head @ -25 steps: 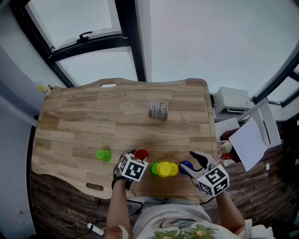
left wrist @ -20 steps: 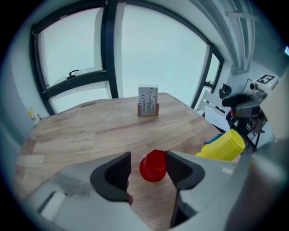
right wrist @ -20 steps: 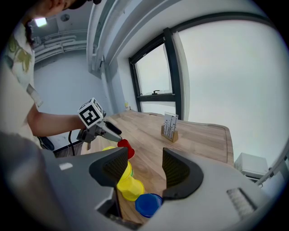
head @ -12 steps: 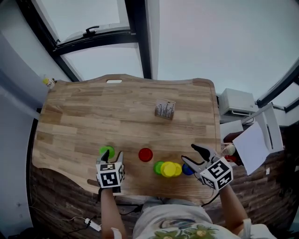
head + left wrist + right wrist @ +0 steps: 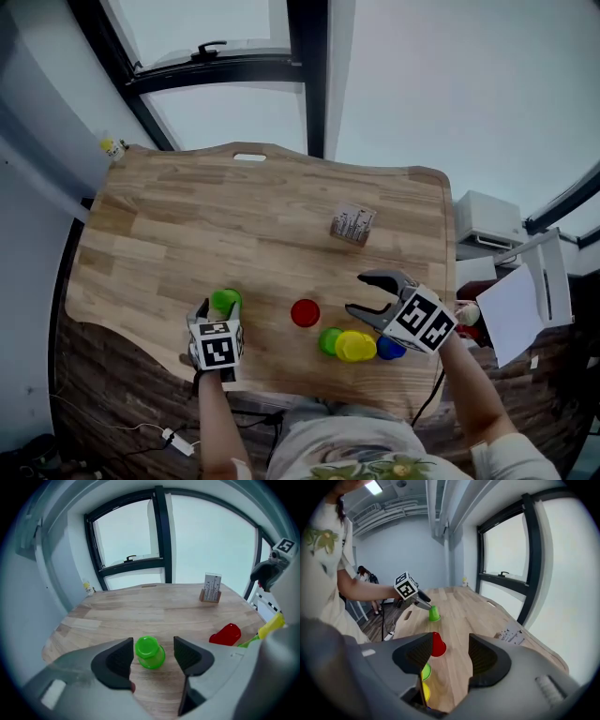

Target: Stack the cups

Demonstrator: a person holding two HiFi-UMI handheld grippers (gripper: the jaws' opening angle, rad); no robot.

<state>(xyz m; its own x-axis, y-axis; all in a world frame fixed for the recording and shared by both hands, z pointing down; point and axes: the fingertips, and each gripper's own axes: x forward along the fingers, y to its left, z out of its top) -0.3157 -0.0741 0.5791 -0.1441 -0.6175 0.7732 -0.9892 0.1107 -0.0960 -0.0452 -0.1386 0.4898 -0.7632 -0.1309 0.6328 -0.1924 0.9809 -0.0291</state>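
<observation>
Wooden table [image 5: 187,216] under a wide window, and the action sits at its near edge. Green cup [image 5: 149,652], upside down on the wood, stands right in the gap between the left gripper's [image 5: 216,317] pads. The left gripper view shows neither pad pressing on it, with a sliver of daylight at the 9 o'clock pad and a wider gap at the 3 o'clock one. Those jaws have just been opening, and they stand well apart with the cup loose between them. From the head view the gripper reaches in from 6 o'clock, tilted down, with the cup at its tips.

Moving outward, at 3 o'clock of the green cup and clear of it sits the red cup [image 5: 305,312], also upside down. At about 4 o'clock of the red one three more bunch in a row: second green cup [image 5: 329,340], yellow cup [image 5: 354,346], blue cup [image 5: 390,349], each touching its neighbour. Upright or tipped, I can't tell.

Right gripper [image 5: 356,294] hovers just beside the red cup at 3 o'clock, jaws spread wide and nothing between them; its own view shows the red cup beyond the left pad, untouched. Farther out, at 1 o'clock of the red cup, a small card holder [image 5: 352,225] stands alone mid-table.
</observation>
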